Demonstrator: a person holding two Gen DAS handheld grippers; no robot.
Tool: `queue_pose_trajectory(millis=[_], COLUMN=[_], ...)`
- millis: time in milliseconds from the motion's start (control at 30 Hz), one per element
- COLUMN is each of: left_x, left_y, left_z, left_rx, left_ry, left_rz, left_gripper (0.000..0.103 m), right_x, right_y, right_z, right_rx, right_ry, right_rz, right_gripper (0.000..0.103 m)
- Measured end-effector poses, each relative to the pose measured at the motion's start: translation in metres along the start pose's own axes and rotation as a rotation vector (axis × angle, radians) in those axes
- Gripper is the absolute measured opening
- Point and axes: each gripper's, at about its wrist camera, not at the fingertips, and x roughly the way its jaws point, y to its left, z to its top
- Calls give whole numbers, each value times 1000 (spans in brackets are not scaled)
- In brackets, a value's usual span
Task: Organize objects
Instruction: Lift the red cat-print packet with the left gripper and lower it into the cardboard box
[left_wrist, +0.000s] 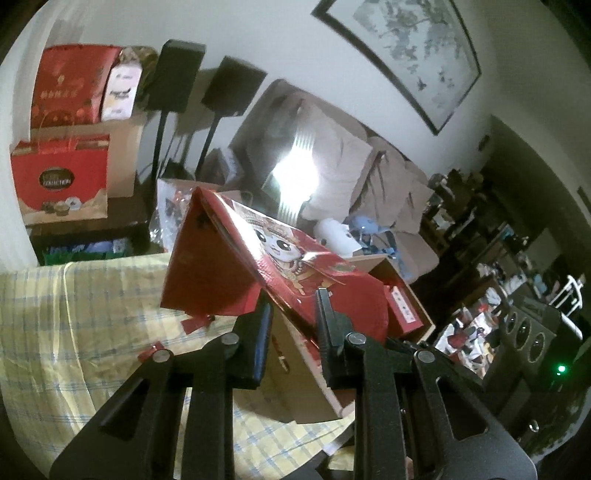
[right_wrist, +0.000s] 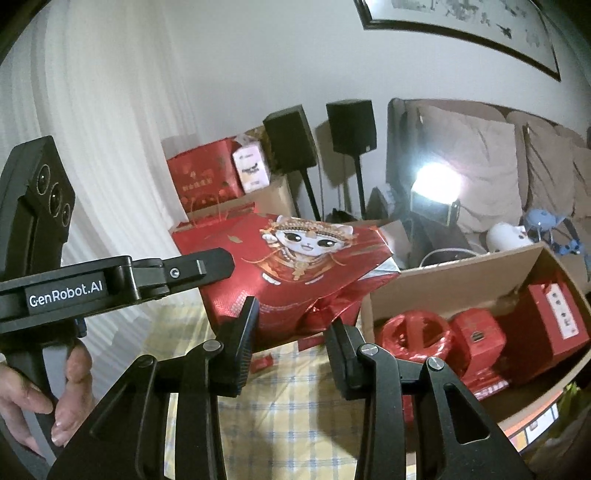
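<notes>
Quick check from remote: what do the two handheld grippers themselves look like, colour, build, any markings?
Both are matte black plastic. The right gripper has two flat ribbed fingers on angular linkage arms with round silver pivot pins. The left gripper has the same build. Seen from the right wrist, its body carries white "GenRobot.AI" lettering and three round lenses in a row. No cables or sleeves show.

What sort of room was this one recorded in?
Most likely a home living room: a sofa with cushions, speakers on stands and a framed painting on the wall, with red gift bags stacked about.
</notes>
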Motion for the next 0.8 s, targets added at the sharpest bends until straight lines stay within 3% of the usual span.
queue_pose_trajectory(millis=[433, 800], left_x=[-15, 45], left_y=[-70, -115], left_z=[-1, -10], left_rx=[84, 130], left_ry=[-16, 59], left_rz=[-54, -96], left_gripper=[20, 20], right_x=[-67, -75], right_y=[-12, -67], right_z=[13, 2], right_rx=[-8, 8], right_ry=[-80, -56], right_rz=[-67, -167], right_gripper=[35, 35])
